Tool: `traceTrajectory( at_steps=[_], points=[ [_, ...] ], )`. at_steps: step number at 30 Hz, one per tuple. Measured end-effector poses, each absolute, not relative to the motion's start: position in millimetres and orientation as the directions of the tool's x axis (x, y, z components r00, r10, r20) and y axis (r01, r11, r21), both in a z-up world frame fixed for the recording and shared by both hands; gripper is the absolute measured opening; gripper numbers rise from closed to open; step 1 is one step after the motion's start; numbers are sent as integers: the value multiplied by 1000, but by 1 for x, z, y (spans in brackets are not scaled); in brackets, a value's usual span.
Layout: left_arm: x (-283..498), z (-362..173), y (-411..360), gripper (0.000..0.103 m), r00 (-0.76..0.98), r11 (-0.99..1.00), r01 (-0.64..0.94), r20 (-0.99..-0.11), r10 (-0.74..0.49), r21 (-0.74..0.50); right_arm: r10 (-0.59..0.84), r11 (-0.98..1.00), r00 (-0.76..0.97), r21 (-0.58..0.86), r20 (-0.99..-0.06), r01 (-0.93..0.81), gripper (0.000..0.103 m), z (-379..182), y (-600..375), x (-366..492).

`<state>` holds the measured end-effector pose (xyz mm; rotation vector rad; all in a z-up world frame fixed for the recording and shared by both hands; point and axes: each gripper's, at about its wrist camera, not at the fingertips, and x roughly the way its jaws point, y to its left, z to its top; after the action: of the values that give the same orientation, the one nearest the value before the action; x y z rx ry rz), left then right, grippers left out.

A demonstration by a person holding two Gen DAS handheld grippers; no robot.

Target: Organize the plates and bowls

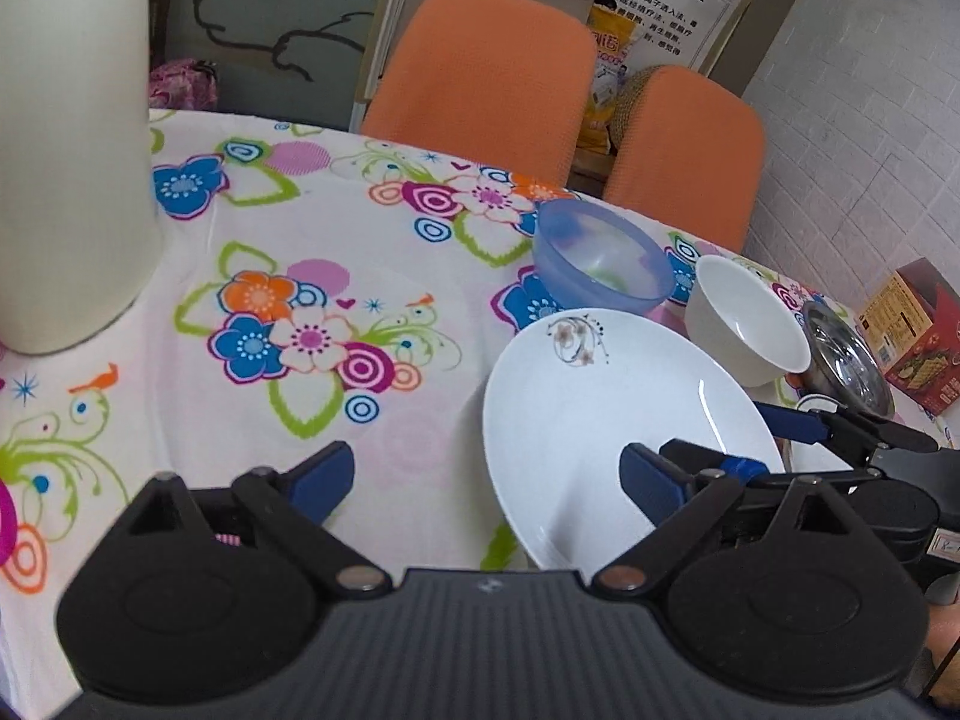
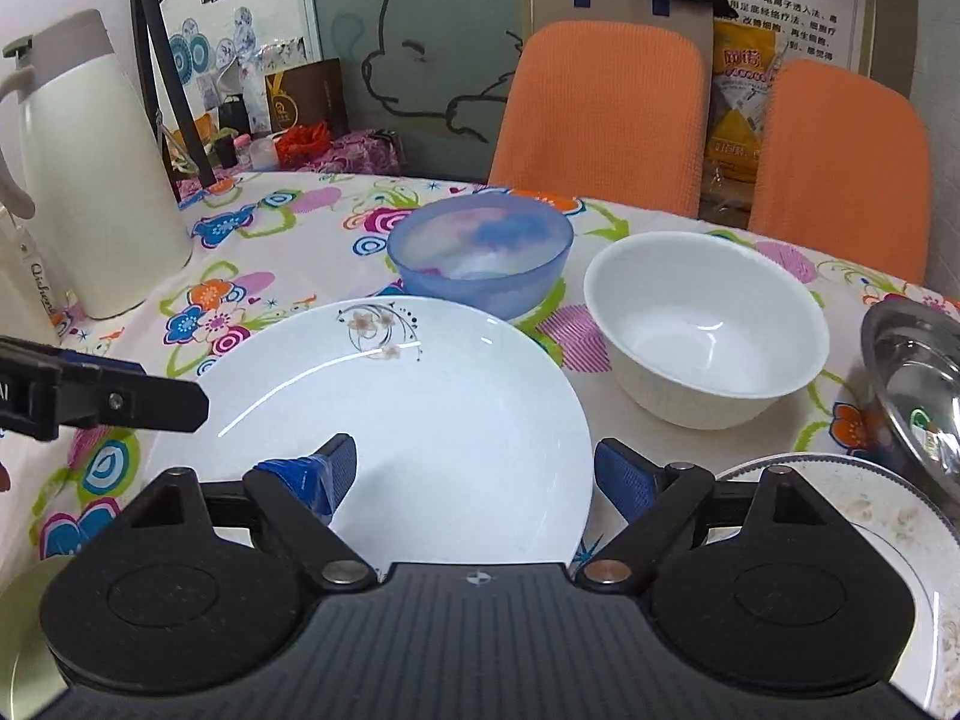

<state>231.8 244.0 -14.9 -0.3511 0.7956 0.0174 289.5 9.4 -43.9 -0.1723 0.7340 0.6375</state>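
Note:
A white plate (image 1: 600,420) (image 2: 408,414) with a small flower print lies on the flowered tablecloth. My right gripper (image 2: 480,477) (image 1: 759,444) is open and straddles the plate's right rim, one finger over the plate's inside and the other just outside the edge. My left gripper (image 1: 486,483) is open over bare cloth to the left of the plate, holding nothing. Beyond the plate sit a translucent blue bowl (image 1: 600,264) (image 2: 480,252), a white bowl (image 1: 744,324) (image 2: 708,330) and a steel bowl (image 1: 846,360) (image 2: 918,384).
A dirty plate with a patterned rim (image 2: 852,540) lies right of the white plate; a pale plate edge (image 2: 24,630) shows at lower left. A white thermos jug (image 1: 66,150) (image 2: 90,180) stands at left. Two orange chairs (image 1: 480,78) line the far edge. A red box (image 1: 918,336) sits far right.

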Motion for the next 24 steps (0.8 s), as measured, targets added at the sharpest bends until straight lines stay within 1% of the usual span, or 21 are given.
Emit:
traceTrajectory(
  at_steps=[1,3,9,11,15,20,23,24],
  points=[
    [234,-16,245,94,705,943,-144,-700,-114,-300,475,800,557,71,-682,-595,75,-46,11,292],
    [237,-17,245,94,705,947,-144,-701,-106,-288,475,798,566,59,-674,-600,75,-46,12,291],
    [242,-19,238,94,705,960,-123,-703,-94,-252,513,793,547,121,-662,-597,76,-45,14,283],
    [245,-23,233,94,700,965,-118,-709,-86,-234,502,792,562,89,-658,-604,74,-48,16,277],
    [253,-33,225,82,678,971,-103,-730,-89,-215,463,805,613,15,-641,-593,75,-52,22,261],
    [255,-37,215,78,689,987,-88,-724,-35,-131,460,822,650,13,-605,-570,77,-56,23,256],
    [253,-37,210,67,698,992,-89,-716,-3,-90,466,823,658,16,-592,-568,79,-58,24,256],
    [252,-36,211,57,702,991,-82,-712,-16,-102,474,817,652,20,-592,-576,79,-58,23,257]
  ],
)
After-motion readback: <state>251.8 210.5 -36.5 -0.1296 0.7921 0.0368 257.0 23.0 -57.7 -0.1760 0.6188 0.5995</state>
